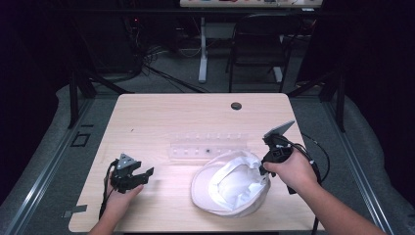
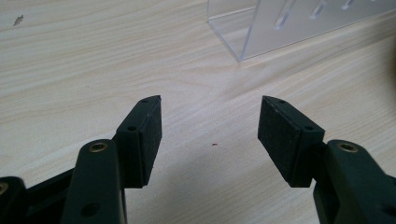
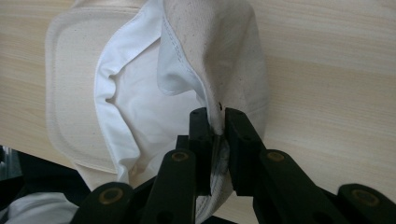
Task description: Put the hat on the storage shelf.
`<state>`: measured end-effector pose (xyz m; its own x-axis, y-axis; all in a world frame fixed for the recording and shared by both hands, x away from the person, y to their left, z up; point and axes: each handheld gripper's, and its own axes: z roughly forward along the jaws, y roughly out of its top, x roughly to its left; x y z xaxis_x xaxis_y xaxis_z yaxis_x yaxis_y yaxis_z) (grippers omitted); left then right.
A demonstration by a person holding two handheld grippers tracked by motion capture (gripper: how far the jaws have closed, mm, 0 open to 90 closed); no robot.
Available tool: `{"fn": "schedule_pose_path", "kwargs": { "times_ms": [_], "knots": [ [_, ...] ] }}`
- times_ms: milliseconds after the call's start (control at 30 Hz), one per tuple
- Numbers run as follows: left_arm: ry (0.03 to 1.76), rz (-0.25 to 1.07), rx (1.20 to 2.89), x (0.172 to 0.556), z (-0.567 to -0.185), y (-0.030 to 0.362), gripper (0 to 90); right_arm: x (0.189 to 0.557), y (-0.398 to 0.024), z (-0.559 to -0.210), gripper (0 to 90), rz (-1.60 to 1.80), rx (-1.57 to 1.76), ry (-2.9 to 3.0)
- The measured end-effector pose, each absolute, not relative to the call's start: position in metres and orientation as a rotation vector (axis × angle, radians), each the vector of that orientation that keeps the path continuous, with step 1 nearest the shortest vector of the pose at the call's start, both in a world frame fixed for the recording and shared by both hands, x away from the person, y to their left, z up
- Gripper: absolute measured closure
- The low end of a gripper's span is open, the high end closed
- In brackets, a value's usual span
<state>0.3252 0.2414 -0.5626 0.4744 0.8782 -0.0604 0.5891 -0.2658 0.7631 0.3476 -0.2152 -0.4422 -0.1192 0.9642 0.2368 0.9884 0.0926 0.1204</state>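
My right gripper (image 3: pixel 217 135) has its two black jaws pinched on the rim of the cream cap (image 3: pixel 212 51), fabric squeezed between the pads. The cap's white lining (image 3: pixel 135 107) opens left of my jaws, and the wooden table (image 3: pixel 327 74) lies beyond and to their right.

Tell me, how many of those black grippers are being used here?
2. The left gripper rests open on the table near the front left, holding nothing. The right gripper is at the right, shut on the rim of the white cap.
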Motion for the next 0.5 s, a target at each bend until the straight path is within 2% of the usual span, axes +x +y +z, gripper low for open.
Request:
{"fn": "schedule_pose_path", "kwargs": {
  "times_ms": [500],
  "knots": [
    [1.219,0.494,1.960,0.325,-0.561,0.241,40.0,0.352,-0.212,-0.417,81.6,-0.439,-2.044,-2.182]
  ]
}}
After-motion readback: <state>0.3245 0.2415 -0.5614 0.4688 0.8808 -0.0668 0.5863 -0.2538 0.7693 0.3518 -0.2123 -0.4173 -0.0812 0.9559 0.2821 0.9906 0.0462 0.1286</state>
